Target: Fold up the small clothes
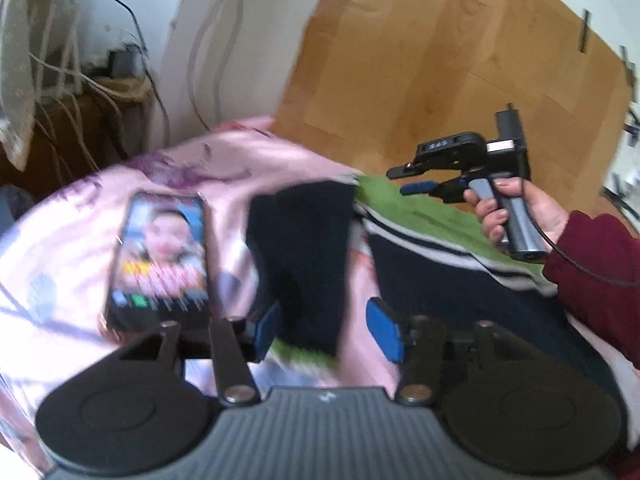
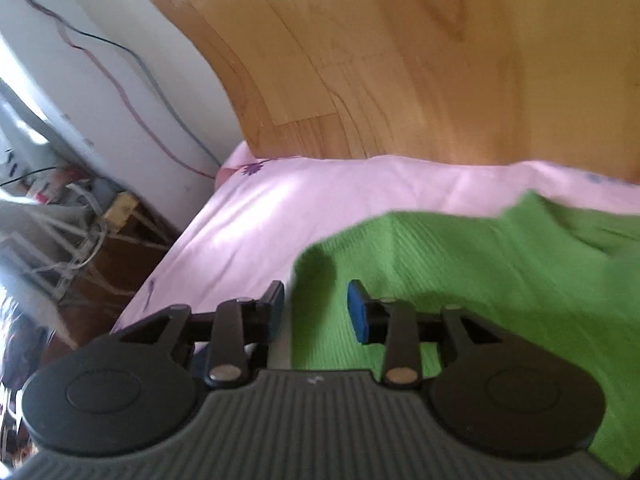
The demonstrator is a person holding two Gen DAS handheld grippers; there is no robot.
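Observation:
A small green and navy garment with white stripes [image 1: 436, 236] lies on the pink bedsheet [image 1: 72, 248]. Its navy sleeve [image 1: 308, 248] lies folded over between my left gripper's [image 1: 326, 326] blue pads, which stand wide apart and open above it. In the left wrist view the right gripper [image 1: 404, 180] is held by a hand over the garment's far green edge. In the right wrist view my right gripper [image 2: 316, 310] is open, its pads apart over the green fabric's [image 2: 460, 272] left edge. The images are blurred.
A lit phone [image 1: 160, 256] lies on the sheet left of the sleeve. A wooden headboard [image 1: 440, 60] stands behind the bed. Cables and a wooden stand [image 1: 80, 92] are at the far left, beyond the bed edge. A red-sleeved arm [image 1: 600, 264] comes in from the right.

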